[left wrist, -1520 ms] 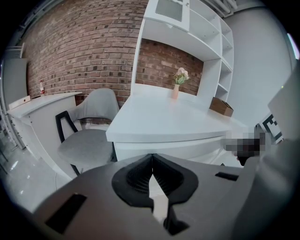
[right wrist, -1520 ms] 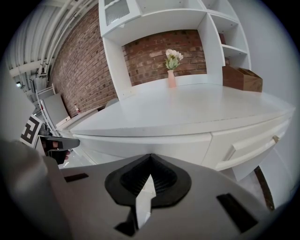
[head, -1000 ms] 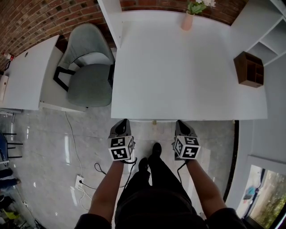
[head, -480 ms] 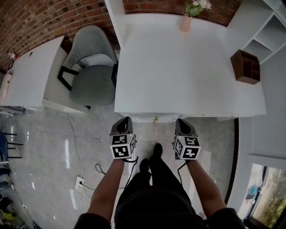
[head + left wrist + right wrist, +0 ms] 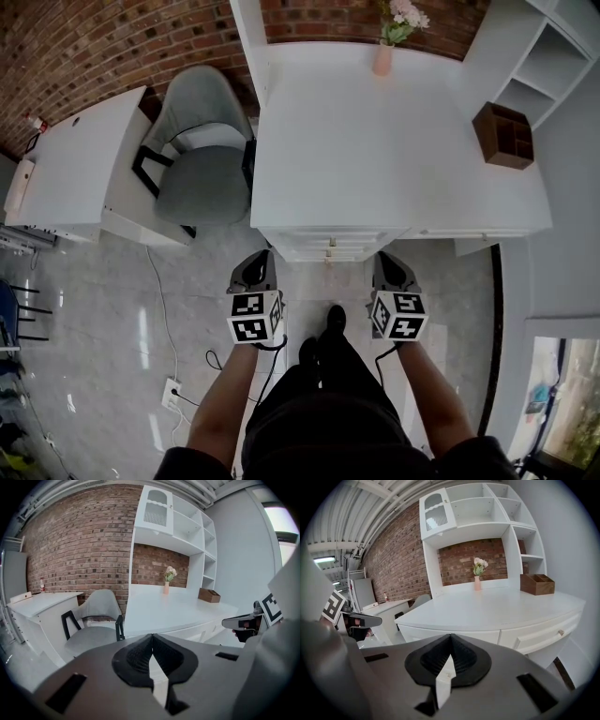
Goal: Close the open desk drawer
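Observation:
The white desk (image 5: 394,141) fills the upper middle of the head view. A stack of drawer fronts with small gold knobs (image 5: 330,246) shows under its near edge, and a wider drawer (image 5: 541,637) lies to the right. I cannot tell whether any drawer stands out. My left gripper (image 5: 262,257) and right gripper (image 5: 382,257) hover over the floor just short of the desk front, one to each side of the stack, touching nothing. In both gripper views the jaws meet: the left gripper (image 5: 151,640) and the right gripper (image 5: 450,643) are shut and empty.
A grey chair (image 5: 202,159) stands left of the desk, beside a second white desk (image 5: 70,164). A pink vase of flowers (image 5: 382,54) and a brown wooden organiser (image 5: 503,134) sit on the desk. Shelves (image 5: 553,56) rise at right. A floor socket with cable (image 5: 172,394) lies at left.
The desk has drawn away from me and the drawer fronts have come into sight below its edge. Both grippers keep their places in the head view, still shut.

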Motion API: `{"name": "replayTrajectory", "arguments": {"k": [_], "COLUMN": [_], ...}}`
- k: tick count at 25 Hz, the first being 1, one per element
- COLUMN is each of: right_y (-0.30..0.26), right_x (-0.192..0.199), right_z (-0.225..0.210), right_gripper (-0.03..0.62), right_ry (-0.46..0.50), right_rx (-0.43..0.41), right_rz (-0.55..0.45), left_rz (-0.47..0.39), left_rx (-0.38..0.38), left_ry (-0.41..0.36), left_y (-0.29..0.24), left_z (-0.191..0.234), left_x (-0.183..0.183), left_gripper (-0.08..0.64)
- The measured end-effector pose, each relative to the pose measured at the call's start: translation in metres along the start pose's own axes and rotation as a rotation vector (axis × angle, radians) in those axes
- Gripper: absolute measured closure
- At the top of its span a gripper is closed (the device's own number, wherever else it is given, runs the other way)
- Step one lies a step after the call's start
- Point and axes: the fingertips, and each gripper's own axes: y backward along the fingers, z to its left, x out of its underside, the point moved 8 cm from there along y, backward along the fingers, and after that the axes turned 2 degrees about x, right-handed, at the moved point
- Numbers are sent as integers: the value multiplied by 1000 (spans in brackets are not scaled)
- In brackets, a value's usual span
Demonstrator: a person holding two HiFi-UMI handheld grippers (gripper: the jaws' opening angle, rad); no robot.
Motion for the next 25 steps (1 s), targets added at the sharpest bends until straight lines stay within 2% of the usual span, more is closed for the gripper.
{"name": "replayTrajectory", "arguments": {"k": [9,15,21,25], "right_y": [44,76,102,117], "right_x": [-7,-7,-7,-5], "right_z": [15,31,44,49], "right_gripper": [588,588,588,588], "right_ry": [-17,-27,-5,-6], "right_rx": [20,12,-6,-9], "right_rz": [-100,-151,-176,-186], "left_rz": [-80,-134,-167,-183], "left_rx": [6,16,33,35], "left_ry": [21,-62,-31,-44], "left_y": [46,80,107,124], "left_z": [-1,-5,-6,-6], "left_x": [-4,-5,-1,0], "left_gripper": [549,549,549,549]}}
